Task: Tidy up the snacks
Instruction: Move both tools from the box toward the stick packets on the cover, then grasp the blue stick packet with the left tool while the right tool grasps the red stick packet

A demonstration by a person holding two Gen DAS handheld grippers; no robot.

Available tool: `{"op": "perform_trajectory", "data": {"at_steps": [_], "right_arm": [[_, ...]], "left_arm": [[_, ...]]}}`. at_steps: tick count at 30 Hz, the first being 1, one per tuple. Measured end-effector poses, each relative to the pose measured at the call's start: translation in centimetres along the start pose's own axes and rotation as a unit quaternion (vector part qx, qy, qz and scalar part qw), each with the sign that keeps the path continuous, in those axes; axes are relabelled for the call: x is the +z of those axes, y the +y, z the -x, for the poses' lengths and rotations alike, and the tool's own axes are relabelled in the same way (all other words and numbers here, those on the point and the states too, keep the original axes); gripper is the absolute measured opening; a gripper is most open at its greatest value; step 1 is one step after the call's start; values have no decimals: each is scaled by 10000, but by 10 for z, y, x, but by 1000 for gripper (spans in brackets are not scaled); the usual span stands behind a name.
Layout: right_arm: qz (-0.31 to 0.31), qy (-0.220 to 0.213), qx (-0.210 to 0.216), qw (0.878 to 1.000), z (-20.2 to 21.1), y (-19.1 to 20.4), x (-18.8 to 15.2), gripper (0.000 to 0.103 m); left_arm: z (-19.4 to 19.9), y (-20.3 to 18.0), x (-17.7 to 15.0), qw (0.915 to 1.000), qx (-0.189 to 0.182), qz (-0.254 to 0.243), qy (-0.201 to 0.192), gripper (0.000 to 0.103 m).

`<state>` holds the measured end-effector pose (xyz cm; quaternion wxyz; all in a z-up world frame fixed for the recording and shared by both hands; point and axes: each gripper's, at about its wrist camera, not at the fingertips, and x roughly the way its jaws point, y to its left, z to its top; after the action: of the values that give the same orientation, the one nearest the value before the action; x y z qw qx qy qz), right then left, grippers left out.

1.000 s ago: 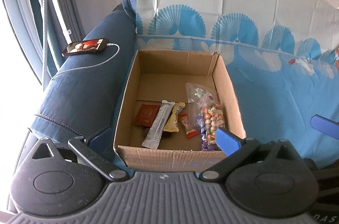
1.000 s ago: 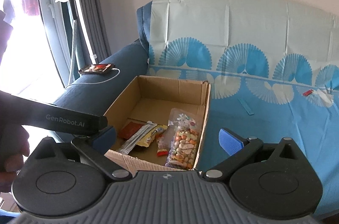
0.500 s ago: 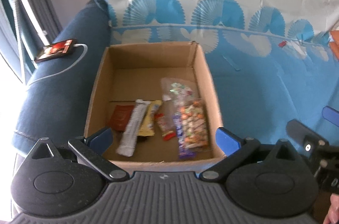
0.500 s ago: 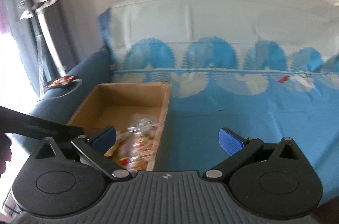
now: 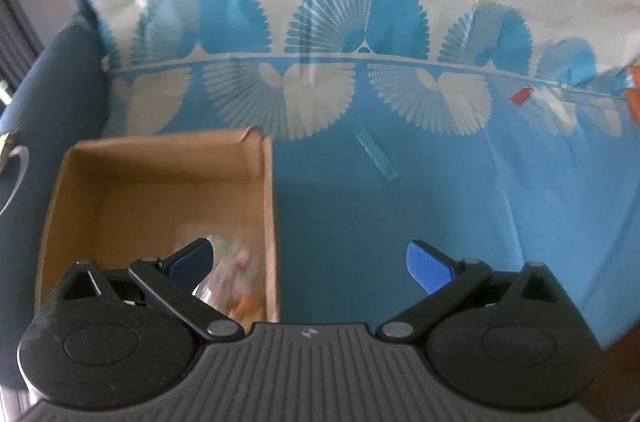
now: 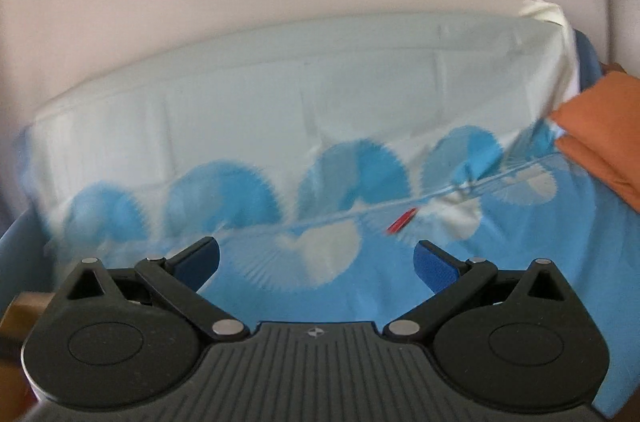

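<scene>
An open cardboard box [image 5: 160, 158] sits on the sofa at the left of the left wrist view. A blurred clear bag of mixed snacks [image 5: 236, 274] lies in its near right corner; the other snacks are hidden behind my fingers. My left gripper [image 5: 310, 258] is open and empty, straddling the box's right wall. A small red wrapped snack [image 5: 522, 95] lies far right on the blue cover, and shows again as the red snack [image 6: 402, 220] in the right wrist view. My right gripper [image 6: 316, 258] is open and empty, well short of it. Both views are motion-blurred.
A thin pale-blue strip [image 5: 376, 158] lies on the blue patterned sofa cover [image 5: 400, 206]. An orange cushion [image 6: 600, 138] sits at the right end of the sofa. The dark blue armrest [image 5: 52, 70] rises left of the box. A corner of the box [image 6: 24, 306] shows low left.
Both grippers have swung to the right. The box slid to the left of the left view and almost out of the right view. The red snack now lies closer ahead.
</scene>
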<state>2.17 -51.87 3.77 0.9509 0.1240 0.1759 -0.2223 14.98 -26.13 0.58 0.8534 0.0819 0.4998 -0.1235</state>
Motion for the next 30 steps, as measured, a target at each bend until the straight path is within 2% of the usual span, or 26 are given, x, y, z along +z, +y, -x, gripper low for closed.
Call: {"op": "perform_trajectory", "data": {"at_steps": [4, 8, 13, 17, 19, 22, 24, 27, 30], "right_arm": [[-434, 264, -462, 9976, -96, -44, 19, 103], [-614, 589, -702, 9939, -193, -83, 12, 103], [-685, 932, -1145, 9867, -295, -114, -11, 103], [-833, 1107, -1167, 9835, -361, -130, -28, 103], [-666, 975, -1314, 9843, -383, -132, -34, 103], [-633, 1051, -1418, 9823, -421, -136, -39, 103], [-606, 1002, -1471, 9822, -445, -134, -45, 103], [-438, 1146, -1728, 9773, -476, -131, -58, 103], [-49, 789, -1702, 9822, -485, -125, -66, 103]], "left_arm": [[-70, -24, 50, 9985, 227, 293, 407, 103], [-131, -40, 83, 9965, 328, 491, 600, 103], [-213, -57, 102, 9937, 271, 679, 854, 103], [-264, -64, 106, 9904, 218, 815, 1094, 103], [-281, -66, 106, 9904, 229, 811, 1092, 103], [-304, -70, 104, 9894, 213, 732, 1239, 103], [-303, -70, 100, 9917, 231, 846, 940, 103], [-302, -75, 97, 9938, 289, 765, 748, 103], [-301, -75, 95, 9941, 298, 784, 690, 103]]}}
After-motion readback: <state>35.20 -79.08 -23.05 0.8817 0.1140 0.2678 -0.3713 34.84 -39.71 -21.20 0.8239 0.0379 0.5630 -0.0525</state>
